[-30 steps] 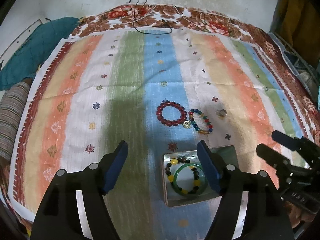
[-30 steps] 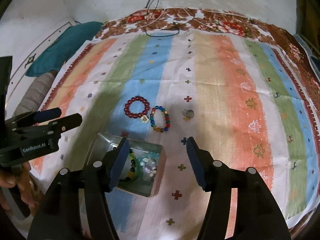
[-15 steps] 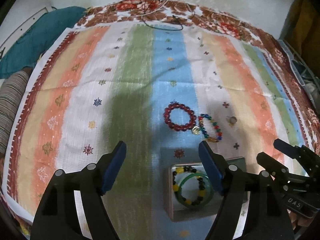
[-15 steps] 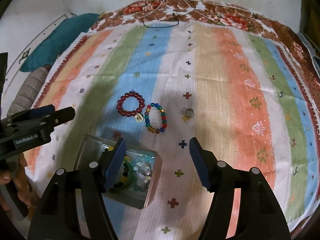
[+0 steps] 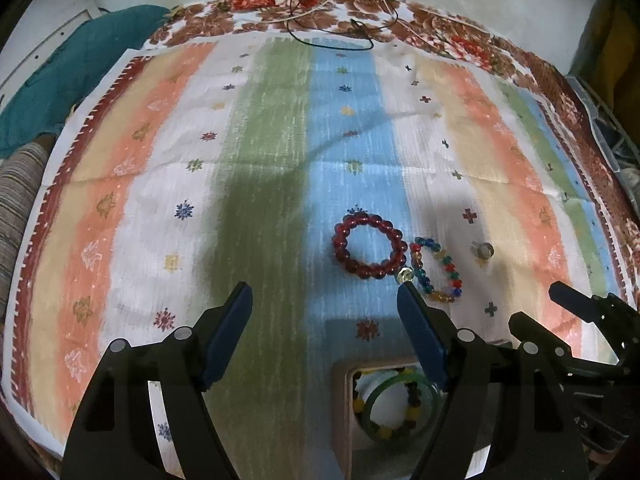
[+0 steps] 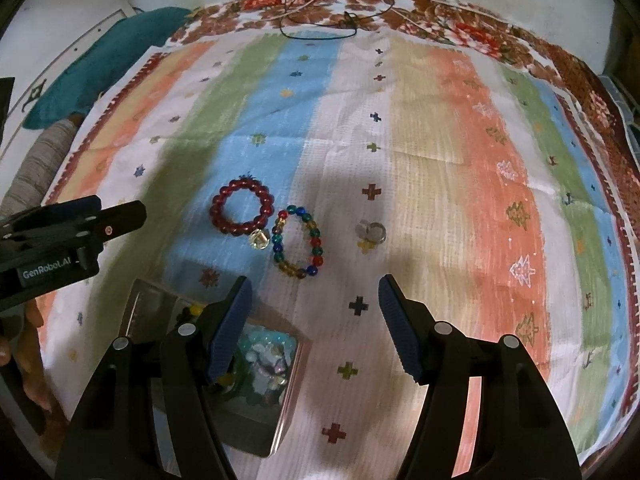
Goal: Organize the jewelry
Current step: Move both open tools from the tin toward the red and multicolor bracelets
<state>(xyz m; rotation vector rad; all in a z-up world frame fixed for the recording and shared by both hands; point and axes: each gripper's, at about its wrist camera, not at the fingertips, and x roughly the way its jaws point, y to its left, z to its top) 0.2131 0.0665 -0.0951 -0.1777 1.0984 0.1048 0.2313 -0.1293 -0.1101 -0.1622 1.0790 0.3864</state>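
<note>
Jewelry is partly sorted: green bangle (image 5: 400,408) and beads already lie in the tin (image 6: 276,424) near the striped cloth's (image 6: 440,160) front edge. Red bracelet (image 6: 242,210), multicoloured bracelet (image 6: 298,246) and ring (image 6: 372,232) remain mid-cloth. Left claw (image 5: 324,336) and right claw (image 6: 314,320) are both released, grasping nothing.

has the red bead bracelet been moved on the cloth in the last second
No. The red bracelet lies in the same spot on the blue stripe, beside the multicolor bracelet.

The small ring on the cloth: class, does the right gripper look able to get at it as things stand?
Probably yes. The right gripper is open and empty, and the ring lies alone on the striped cloth, just ahead. The multicoloured bracelet lies apart, to its left.
</note>
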